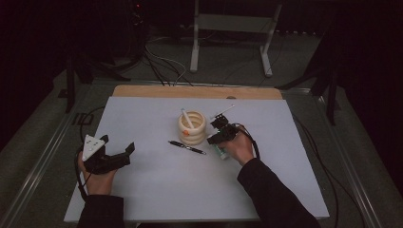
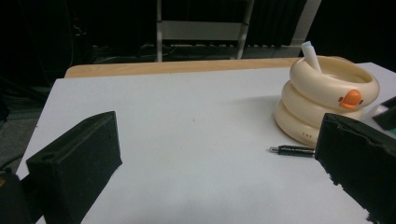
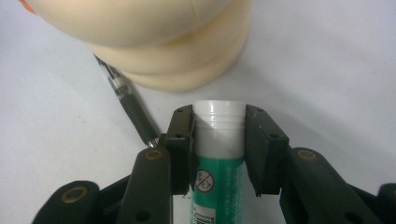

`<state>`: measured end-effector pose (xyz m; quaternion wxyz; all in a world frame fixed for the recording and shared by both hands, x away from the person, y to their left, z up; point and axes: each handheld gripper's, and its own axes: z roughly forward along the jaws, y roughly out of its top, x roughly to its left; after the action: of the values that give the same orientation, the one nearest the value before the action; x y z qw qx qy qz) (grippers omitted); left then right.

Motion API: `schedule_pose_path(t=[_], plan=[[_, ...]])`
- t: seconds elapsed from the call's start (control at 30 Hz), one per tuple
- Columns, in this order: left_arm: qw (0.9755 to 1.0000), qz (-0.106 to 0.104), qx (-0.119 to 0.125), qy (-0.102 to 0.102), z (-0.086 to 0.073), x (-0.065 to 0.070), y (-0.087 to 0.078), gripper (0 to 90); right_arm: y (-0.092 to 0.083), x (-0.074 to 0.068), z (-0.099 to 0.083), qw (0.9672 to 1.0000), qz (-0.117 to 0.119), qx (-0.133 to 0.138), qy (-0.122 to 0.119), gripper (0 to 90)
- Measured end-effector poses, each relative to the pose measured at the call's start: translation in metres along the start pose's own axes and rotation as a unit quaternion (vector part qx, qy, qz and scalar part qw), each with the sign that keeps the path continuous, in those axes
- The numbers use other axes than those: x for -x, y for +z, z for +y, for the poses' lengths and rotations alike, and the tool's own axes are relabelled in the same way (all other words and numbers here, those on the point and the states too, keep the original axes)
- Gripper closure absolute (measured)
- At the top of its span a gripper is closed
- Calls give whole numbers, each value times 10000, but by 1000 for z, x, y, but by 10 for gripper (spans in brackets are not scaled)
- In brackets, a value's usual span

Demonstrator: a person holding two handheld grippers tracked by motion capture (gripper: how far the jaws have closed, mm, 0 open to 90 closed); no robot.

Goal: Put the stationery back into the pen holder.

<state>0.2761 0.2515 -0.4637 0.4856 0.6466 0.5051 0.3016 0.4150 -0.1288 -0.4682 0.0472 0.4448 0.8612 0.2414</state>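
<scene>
glue stick: green body, white cap, clamped between the right claw's jaws, cap pointing ahead.
right claw: closed on the glue stick.
holder: cream, ringed, just ahead of the right claw.
black pen: lying on the bench, ahead-left of the right claw.
left claw: jaws apart, nothing between, well apart from the holder.

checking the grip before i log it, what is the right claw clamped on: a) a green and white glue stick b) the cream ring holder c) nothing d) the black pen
a: in the right gripper view the right claw has both pads pressed on the green and white glue stick.
</scene>
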Motion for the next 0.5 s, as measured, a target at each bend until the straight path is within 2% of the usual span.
schedule_pose_path(t=[0.27,0.5], plan=[[10000,1,1,-2,0,0,0,7,-21,4,5,9992,33,404,-12,659],[10000,-4,-6,12,0,0,0,7,-33,5,8,9979,25,650,-26,660]])
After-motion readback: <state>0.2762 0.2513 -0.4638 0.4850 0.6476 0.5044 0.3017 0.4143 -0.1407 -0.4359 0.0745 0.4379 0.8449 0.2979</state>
